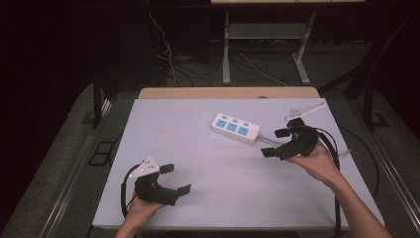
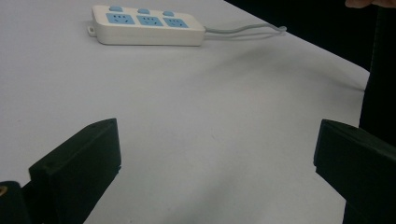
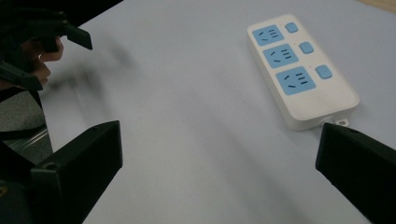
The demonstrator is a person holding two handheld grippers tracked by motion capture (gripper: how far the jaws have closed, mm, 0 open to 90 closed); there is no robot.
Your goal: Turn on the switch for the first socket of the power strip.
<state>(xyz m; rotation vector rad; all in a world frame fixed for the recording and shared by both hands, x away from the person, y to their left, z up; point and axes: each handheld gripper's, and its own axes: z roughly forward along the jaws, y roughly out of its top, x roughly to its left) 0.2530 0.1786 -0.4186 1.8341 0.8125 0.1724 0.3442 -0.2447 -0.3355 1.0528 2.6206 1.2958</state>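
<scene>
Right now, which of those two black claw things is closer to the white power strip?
The right gripper, held at the table's right side, is closer: its open jaws sit just beside the power strip. The left gripper hovers open near the table's front edge, well away from it.

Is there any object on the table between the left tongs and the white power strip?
No. Between the left tongs and the power strip lies bare white table, as the high view and left gripper view show.

Bench (image 1: 208, 163): pale grey-white top, tan edge at the far side. On it, one white power strip (image 1: 236, 128) with three blue sockets, flat, just beyond my right hand-held gripper (image 1: 275, 143); its grey cord (image 2: 247, 30) trails along the bench top.
</scene>
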